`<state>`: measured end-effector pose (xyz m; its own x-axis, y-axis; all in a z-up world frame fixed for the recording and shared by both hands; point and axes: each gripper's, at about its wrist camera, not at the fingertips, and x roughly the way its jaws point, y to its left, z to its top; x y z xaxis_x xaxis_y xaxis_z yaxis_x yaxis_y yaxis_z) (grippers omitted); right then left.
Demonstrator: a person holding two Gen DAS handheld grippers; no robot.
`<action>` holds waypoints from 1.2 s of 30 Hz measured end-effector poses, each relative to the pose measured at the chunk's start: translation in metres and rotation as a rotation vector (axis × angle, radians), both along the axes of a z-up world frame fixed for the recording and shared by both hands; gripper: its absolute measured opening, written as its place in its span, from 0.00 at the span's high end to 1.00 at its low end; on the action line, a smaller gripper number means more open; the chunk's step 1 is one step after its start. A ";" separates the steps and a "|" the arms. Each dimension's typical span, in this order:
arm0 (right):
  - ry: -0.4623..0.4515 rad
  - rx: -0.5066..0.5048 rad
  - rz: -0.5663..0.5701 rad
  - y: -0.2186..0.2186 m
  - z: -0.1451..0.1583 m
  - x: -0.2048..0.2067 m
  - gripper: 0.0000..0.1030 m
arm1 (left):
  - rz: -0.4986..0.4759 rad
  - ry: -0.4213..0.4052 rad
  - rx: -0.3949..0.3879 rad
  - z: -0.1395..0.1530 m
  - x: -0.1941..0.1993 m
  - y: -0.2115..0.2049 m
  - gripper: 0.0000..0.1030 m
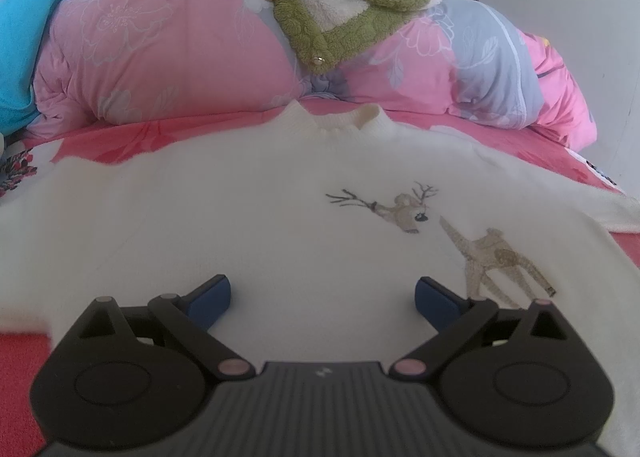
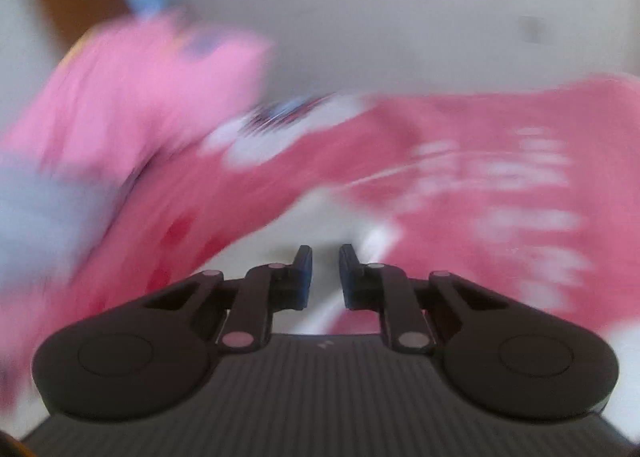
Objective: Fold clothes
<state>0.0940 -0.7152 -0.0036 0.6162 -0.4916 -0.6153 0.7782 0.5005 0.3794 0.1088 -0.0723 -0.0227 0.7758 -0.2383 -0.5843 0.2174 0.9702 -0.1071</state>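
Nearest, the left claw (image 1: 323, 299) hangs over the lower body of the sweater (image 1: 248, 217), jaws spread wide, nothing between them. The white sweater lies flat and face up on the bed (image 1: 120, 139), deer motif (image 1: 404, 211) showing, collar (image 1: 352, 119) at the far edge. Beyond it a pink quilt (image 1: 168, 57) is heaped up, with a green fleece (image 1: 344, 13) thrown on top and a wall (image 1: 600, 57) behind.

The right wrist view is heavily blurred. The right claw (image 2: 325, 275) has only a narrow gap between its jaws and seems to hold nothing; pale cloth beneath it may be a sleeve or an edge of the sweater, but I cannot tell. Red bedsheet and quilt smear past behind.

The risks, as I judge them: a grab made in such haste could pinch the sheet with the knit, or catch one layer only, leaving a crooked fold. The soft knit may also drag and bunch if the left claw does not pin it.
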 end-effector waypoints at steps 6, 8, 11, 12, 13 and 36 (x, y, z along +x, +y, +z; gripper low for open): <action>0.007 -0.108 0.378 0.090 0.066 -0.068 0.45 | 0.055 -0.009 -0.052 0.008 -0.005 0.014 0.04; -0.028 -0.138 0.587 0.144 0.080 -0.079 0.33 | 0.084 -0.009 -0.045 0.019 -0.015 0.020 0.04; -0.038 -0.230 0.889 0.236 0.094 -0.096 0.21 | 0.076 -0.038 0.004 0.038 -0.046 0.024 0.04; -0.037 -0.269 0.981 0.269 0.096 -0.102 0.20 | 0.062 -0.047 0.021 0.043 -0.060 0.025 0.04; -0.034 -0.305 1.053 0.296 0.099 -0.109 0.20 | 0.047 -0.051 0.040 0.048 -0.075 0.026 0.04; -0.134 -0.467 1.292 0.427 0.001 -0.243 0.01 | 0.024 -0.163 0.285 0.019 -0.257 0.009 0.02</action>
<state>-0.1488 -0.2879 -0.0026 0.8293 0.3269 -0.4532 -0.3608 0.9326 0.0125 -0.1480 -0.0630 -0.0034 0.8681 -0.0630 -0.4923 0.1856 0.9611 0.2043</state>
